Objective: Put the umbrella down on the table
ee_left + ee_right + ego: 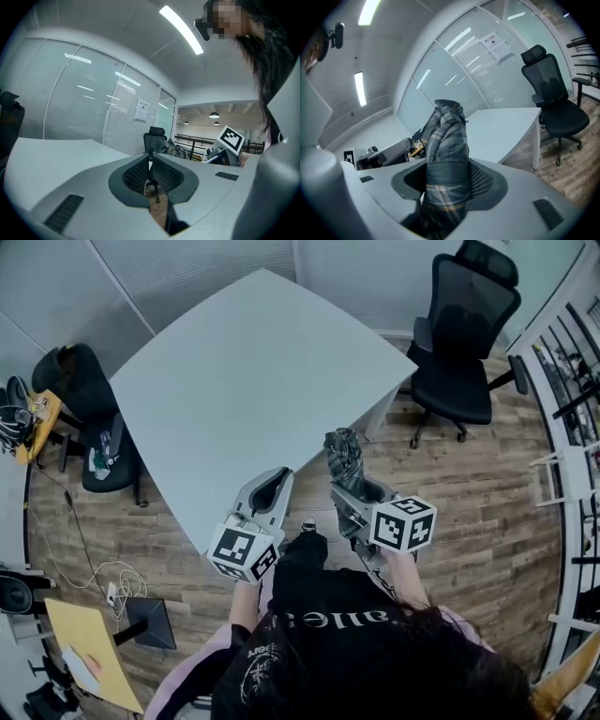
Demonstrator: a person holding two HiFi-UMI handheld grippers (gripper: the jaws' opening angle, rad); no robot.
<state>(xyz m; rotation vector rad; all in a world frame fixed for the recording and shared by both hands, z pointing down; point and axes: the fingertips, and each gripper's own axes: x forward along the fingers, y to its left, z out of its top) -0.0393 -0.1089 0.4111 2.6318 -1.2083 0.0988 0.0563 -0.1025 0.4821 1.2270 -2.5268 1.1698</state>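
Note:
A folded grey plaid umbrella (445, 159) stands upright between the jaws of my right gripper (446, 180), which is shut on it. In the head view the umbrella (343, 460) pokes up just off the near right edge of the pale grey table (253, 381), with my right gripper (356, 491) below it. My left gripper (272, 486) is at the table's near edge, its jaws closed together with nothing between them. In the left gripper view the left gripper (150, 176) points past the table edge, and the umbrella (166, 149) shows to its right.
A black office chair (461, 334) stands at the far right of the table, and also shows as the chair (553, 103) in the right gripper view. Another dark chair (94, 418) with bags sits at the left. Metal shelving (572, 399) lines the right side. Cables lie on the wood floor at lower left.

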